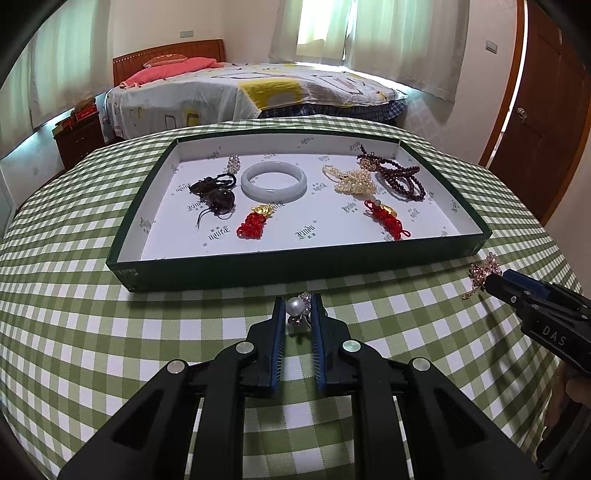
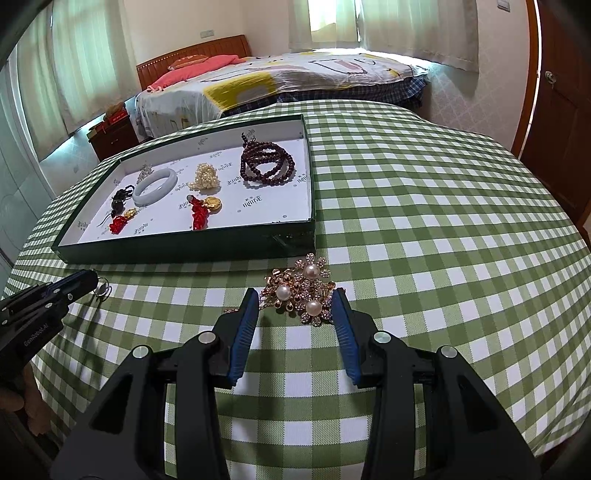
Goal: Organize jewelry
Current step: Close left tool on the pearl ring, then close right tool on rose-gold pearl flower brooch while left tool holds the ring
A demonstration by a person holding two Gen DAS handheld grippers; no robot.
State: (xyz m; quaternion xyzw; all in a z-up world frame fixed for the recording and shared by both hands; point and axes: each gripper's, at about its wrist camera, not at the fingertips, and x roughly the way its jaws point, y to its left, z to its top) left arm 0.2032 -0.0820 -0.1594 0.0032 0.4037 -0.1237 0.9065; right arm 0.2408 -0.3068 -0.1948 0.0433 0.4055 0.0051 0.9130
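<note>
Pinching pearl ring (image 1: pixel 295 307), left tongs (image 1: pixel 298 308) closed.

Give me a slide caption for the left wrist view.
Left tongs shut on a pearl ring on the checked tablecloth, just before the green jewelry tray.

Daylight came through the curtained window (image 1: pixel 321 26) behind the bed, and it blew out to white glare where the curtains parted. I saw the room evenly lit and fairly bright, the colours a little washed. Soft shadows fell toward me under the tray's near wall (image 1: pixel 295 266) and beneath the left claw (image 1: pixel 298 308) onto the checked surface (image 2: pixel 424 221). Both fisheye views bowed straight lines strongly, with dark vignetting in the corners. Focus was sharp at centre and softer toward the rims.
</note>
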